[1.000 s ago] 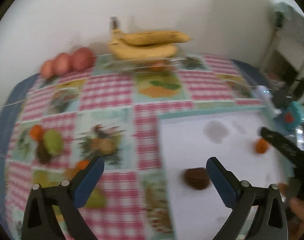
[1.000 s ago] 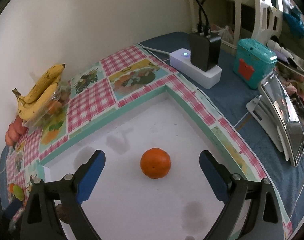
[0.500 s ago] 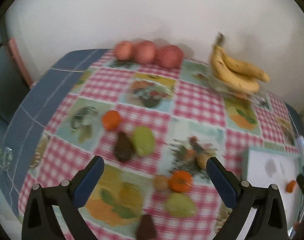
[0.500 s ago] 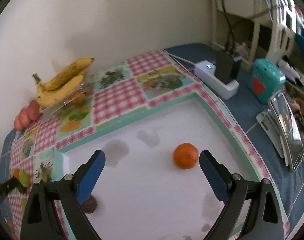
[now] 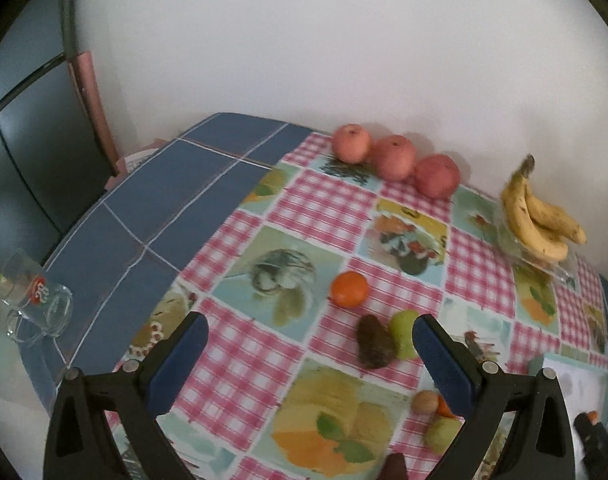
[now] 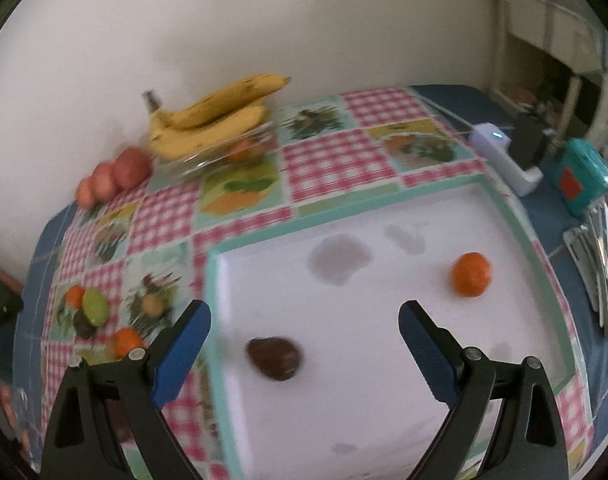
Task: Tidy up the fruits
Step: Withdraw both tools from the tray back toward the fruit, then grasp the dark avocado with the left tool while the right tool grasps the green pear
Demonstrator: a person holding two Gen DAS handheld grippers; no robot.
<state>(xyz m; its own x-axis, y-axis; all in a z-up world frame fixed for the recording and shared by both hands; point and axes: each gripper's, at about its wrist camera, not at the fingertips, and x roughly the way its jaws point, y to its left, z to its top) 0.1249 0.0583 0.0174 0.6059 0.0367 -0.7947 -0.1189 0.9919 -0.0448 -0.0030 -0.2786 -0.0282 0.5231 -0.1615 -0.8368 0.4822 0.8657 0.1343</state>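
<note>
My left gripper (image 5: pixel 310 344) is open and empty above the checked tablecloth (image 5: pixel 328 204). Ahead of it lie an orange (image 5: pixel 349 289), a dark avocado (image 5: pixel 374 342) and a green fruit (image 5: pixel 403 334), close together. A small brown fruit (image 5: pixel 425 402) and another green fruit (image 5: pixel 442 434) lie lower right. My right gripper (image 6: pixel 304 330) is open and empty over the white tray (image 6: pixel 520 224). In the tray are a dark avocado (image 6: pixel 276 358), between the fingers' line of sight, and an orange (image 6: pixel 471 274) to the right.
Three red apples (image 5: pixel 394 158) line the wall. Bananas (image 5: pixel 538 216) rest on a clear dish (image 5: pixel 552 268). A drinking glass (image 5: pixel 34 294) lies at the table's left edge. A power strip (image 6: pixel 504 152), a teal box (image 6: pixel 582 176) and a phone stand (image 6: pixel 602 276) sit right of the tray.
The left gripper has swung left from the tray to the loose fruits on the cloth. The right gripper has pulled back and turned left; the orange now lies to its right.
</note>
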